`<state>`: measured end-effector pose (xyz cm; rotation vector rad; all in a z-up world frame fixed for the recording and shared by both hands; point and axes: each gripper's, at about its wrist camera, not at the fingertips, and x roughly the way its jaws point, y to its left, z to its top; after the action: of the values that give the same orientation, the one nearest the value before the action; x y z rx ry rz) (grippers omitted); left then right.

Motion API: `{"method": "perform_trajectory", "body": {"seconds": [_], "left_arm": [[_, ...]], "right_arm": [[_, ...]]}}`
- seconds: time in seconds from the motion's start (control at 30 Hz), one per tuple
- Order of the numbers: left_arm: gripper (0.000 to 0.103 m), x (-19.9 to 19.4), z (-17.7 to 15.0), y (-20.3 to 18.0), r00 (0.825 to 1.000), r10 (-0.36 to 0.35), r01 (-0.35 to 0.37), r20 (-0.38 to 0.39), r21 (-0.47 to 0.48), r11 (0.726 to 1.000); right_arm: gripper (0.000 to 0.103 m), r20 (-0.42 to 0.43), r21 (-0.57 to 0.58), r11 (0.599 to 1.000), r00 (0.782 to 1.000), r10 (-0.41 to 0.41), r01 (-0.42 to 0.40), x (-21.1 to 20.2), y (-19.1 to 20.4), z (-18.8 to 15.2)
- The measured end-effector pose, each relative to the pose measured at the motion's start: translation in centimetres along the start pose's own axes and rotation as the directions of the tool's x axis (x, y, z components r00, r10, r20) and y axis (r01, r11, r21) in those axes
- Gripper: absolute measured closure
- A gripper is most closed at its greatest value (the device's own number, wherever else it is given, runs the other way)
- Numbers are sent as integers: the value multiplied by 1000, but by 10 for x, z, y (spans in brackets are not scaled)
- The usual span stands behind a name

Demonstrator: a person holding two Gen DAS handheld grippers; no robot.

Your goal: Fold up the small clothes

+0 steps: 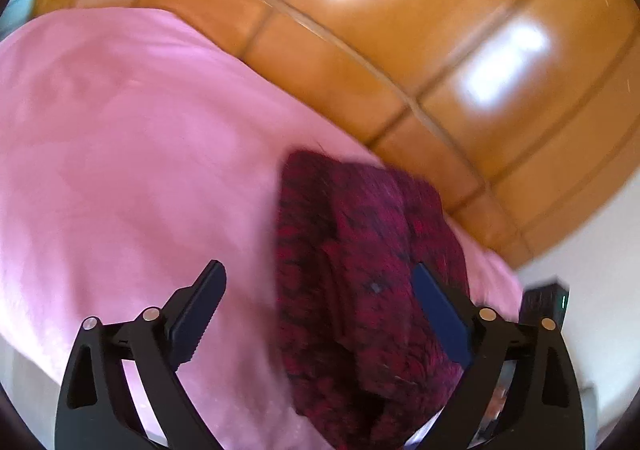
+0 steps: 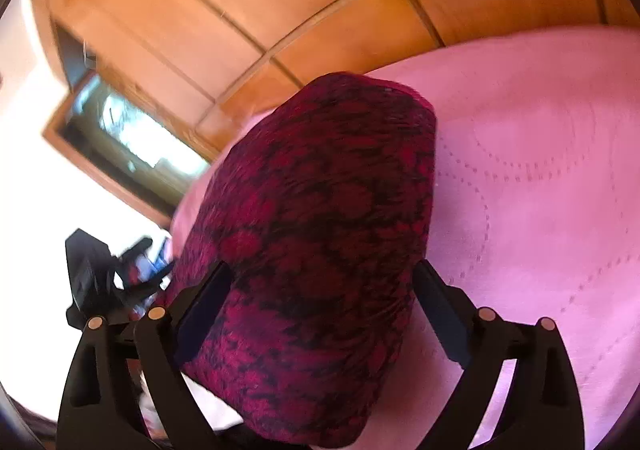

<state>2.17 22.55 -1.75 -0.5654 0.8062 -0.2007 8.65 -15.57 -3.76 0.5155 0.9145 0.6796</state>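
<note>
A dark red and black knitted garment is lying bunched on a pink quilted bedspread, near the edge where the bed is meeting a wooden panelled wall. The right gripper is hovering with its fingers spread wide on either side of the bundle, pinching nothing. The left gripper is likewise holding its fingers apart, with the garment sitting toward its right finger; motion blur is making it hard to say whether anything is touching. The knit is looking thick, soft and light, likely limp and stretchy, so it should be sagging when lifted. A firm pinch on an outer edge or corner, through all layers, is probably serving better than grabbing the bulky middle.
</note>
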Motion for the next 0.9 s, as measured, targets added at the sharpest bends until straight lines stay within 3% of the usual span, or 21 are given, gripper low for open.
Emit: {"method": "perform_trajectory", "body": {"seconds": [0.07,0.17,0.23,0.37,0.47,0.53,0.6,0.67,0.73,0.9], "left_arm": [[10,24,-6,-14,998,31,-28,-63,49,998],[14,46,-15,-12,993,86,-79,-83,87,993],[31,53,-16,4,995,29,-25,-100,42,999],[44,51,-15,30,995,-36,34,-96,-18,999],[45,54,-20,41,992,-78,75,-94,-41,996],[45,60,-23,52,987,-135,127,-90,-92,988],[49,57,-27,53,980,-182,173,-74,-122,977],[53,54,-30,43,980,-191,185,-58,-94,978],[53,53,-30,29,973,-224,220,-49,-72,973],[53,70,-17,-15,949,-311,310,-56,-37,950]], "right_arm": [[10,5,47,999,1000,20,-20,1,-11,0],[9,9,95,993,997,73,-73,0,-28,4],[9,1,116,986,993,120,-119,5,-34,8],[2,-66,109,970,972,224,-216,28,-32,13],[2,-124,94,957,951,284,-274,55,-21,17],[2,-141,88,958,949,281,-271,68,-16,21],[5,-150,76,965,954,260,-251,75,-11,24],[21,-146,50,969,958,246,-241,69,-5,25],[28,-125,31,969,961,246,-244,54,3,27],[32,-15,-56,970,971,238,-238,-2,21,27]]}}
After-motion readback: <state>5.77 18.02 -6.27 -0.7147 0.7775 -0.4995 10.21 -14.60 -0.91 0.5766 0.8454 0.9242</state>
